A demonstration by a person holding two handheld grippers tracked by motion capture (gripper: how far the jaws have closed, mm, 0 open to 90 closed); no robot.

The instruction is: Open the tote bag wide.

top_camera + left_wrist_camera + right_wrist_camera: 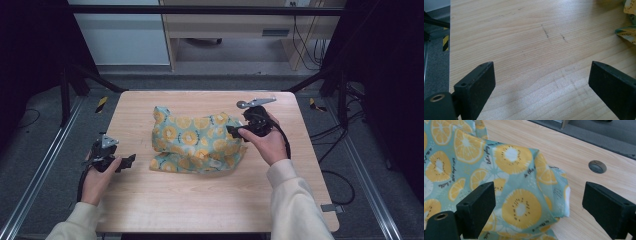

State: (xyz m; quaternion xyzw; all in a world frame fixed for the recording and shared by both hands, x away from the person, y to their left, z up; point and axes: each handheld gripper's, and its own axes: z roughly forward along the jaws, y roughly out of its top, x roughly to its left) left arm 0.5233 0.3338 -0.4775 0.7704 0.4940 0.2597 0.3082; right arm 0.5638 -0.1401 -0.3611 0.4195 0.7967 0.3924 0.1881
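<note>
**Both grippers open beside a bunched fruit-print cloth**

While the fruit-print cloth [197,140] lies heaped in the middle of the wooden table [210,200], a person's hands hold a gripper on either side of it. In the high view the cloth, teal with orange and kiwi slices, sits bunched and partly folded, with one peak rising at its 11 o'clock corner.

The right gripper [234,132] is at about 3 o'clock from the cloth, its jaws pointing toward 9 o'clock, at the cloth's right edge. The right hand [267,142] wraps the gripper body from behind, the forearm in a pale sleeve [295,205] running in from about 5 o'clock. In the right gripper view the jaws of this gripper [537,206] stand wide apart, released; a raised fold of cloth [519,195] lies between and beyond them, but the pads do not press on it. A round hole [597,166] in the tabletop shows at about 2 o'clock in that view.

The left gripper [129,162] rests low near the table's left edge, at about 8 o'clock from the cloth and apart from it, jaws pointing toward 3 o'clock. The left hand [97,177] grips it from below. In the left gripper view its jaws [541,86] are spread wide over bare wood, holding nothing, with a cloth edge [629,32] at 2 o'clock.
</note>
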